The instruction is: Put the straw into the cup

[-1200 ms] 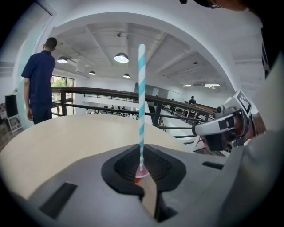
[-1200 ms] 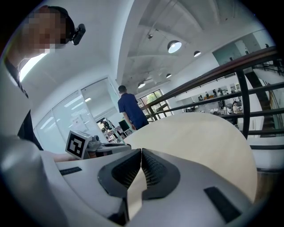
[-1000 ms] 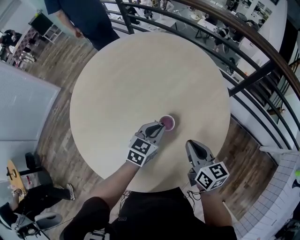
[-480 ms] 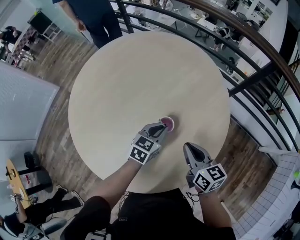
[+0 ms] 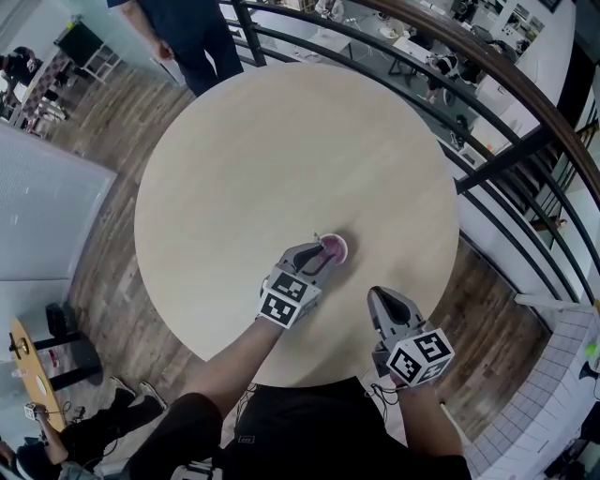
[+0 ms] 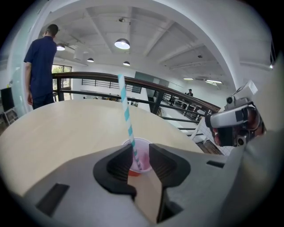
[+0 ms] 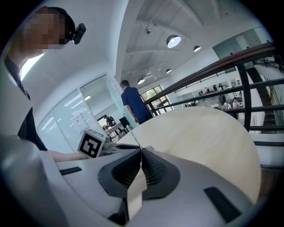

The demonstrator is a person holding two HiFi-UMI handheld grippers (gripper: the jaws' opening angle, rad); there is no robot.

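Observation:
A small pink cup (image 5: 333, 247) stands on the round pale table (image 5: 281, 141), near its front edge. A white straw with teal stripes (image 6: 125, 113) stands tilted in the cup (image 6: 141, 148), its top leaning left. My left gripper (image 5: 319, 255) sits just in front of the cup. Its jaws (image 6: 141, 162) are opening, with the straw's lower part in the gap between them. My right gripper (image 5: 382, 295) hovers to the right of the cup, near the table's edge. It is shut (image 7: 141, 155) with nothing in it.
A dark metal railing (image 5: 487, 122) curves round the table's far and right sides. A person in dark blue (image 5: 187, 28) stands beyond the far left edge. The left gripper's marker cube (image 7: 91, 144) shows at the left in the right gripper view.
My left gripper has sunk slightly by the cup, and the straw's tip now shows above the cup's left rim. The right gripper has stayed put.

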